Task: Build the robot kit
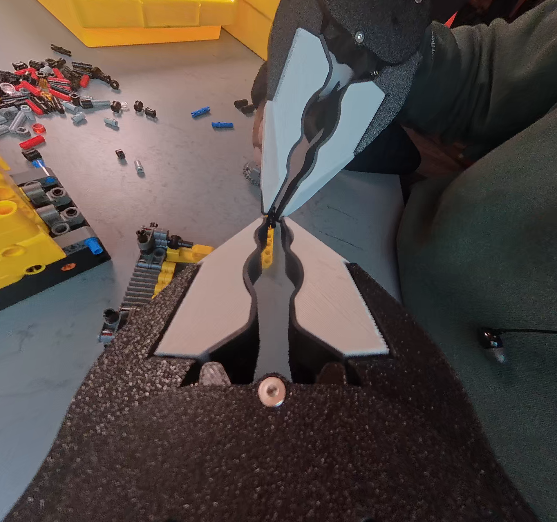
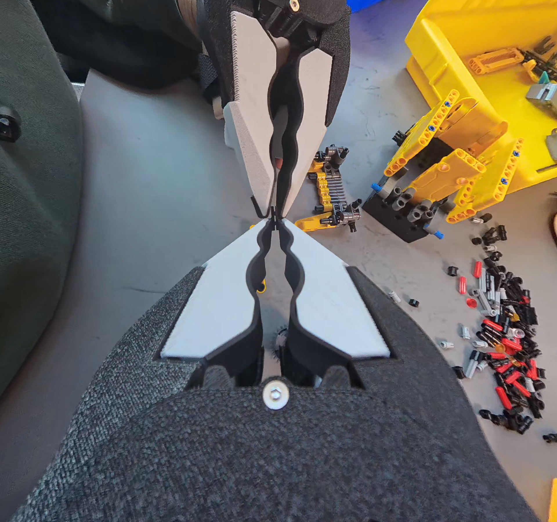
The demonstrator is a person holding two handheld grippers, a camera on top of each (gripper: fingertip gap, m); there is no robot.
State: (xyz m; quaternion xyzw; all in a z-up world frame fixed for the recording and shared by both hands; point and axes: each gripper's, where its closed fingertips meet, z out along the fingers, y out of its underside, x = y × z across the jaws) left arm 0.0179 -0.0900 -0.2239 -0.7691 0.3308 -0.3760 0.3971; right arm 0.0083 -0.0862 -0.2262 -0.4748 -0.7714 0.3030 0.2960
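My left gripper (image 1: 272, 222) is shut on the top end of a yellow beam with holes (image 1: 267, 248), which hangs down between its fingers above the grey table (image 1: 180, 176). My right gripper (image 2: 274, 223) meets it tip to tip and is shut on a small black pin (image 2: 274, 216) at the beam's end. In the left wrist view the right gripper (image 1: 272, 213) comes in from above. In the right wrist view the left gripper (image 2: 272, 210) comes in from above, and only bits of the yellow beam (image 2: 261, 288) show.
A small grey and yellow assembly with a toothed rack (image 1: 156, 260) (image 2: 331, 194) lies close by. A larger yellow and black build (image 2: 437, 182), a pile of loose red, black and grey pieces (image 1: 39, 91) (image 2: 509, 335), yellow bins (image 1: 150, 1) and a green sleeve (image 1: 482, 236) surround it. My two grippers' fingertips are within a few centimetres of each other.
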